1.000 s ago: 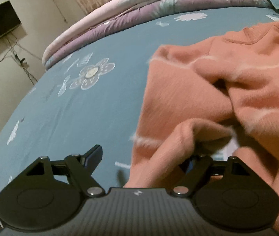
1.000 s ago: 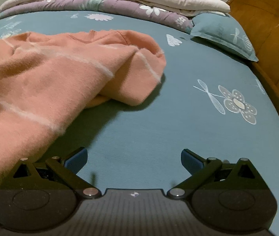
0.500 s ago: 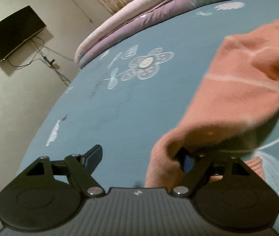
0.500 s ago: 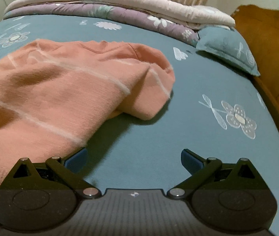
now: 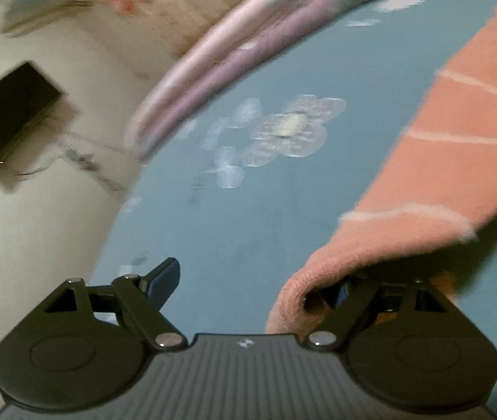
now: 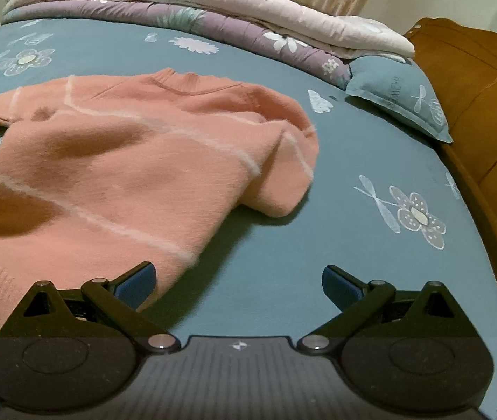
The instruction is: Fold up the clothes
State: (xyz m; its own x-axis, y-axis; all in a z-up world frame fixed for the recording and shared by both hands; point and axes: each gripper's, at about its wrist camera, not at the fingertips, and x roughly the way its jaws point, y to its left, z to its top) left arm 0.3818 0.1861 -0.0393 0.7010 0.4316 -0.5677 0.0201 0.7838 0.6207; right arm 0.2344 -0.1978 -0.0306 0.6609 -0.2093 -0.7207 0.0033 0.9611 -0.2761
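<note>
Blue floral bedsheet below; soft, floppy sweater sleeve drapes over my spread left gripper, unclamped. Right gripper wide, empty; hem at nine o'clock next.

Home bedroom, bed with floral sheet, folded quilts, pillow, wooden headboard

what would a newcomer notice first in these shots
The pink sweater sprawls rumpled across the middle of the blue flowered bed sheet, one sleeve draped over a finger of the open left gripper. Folded quilts lie stacked along the bed's far edge. The right gripper is open over bare sheet beside the sweater's hem.
</note>
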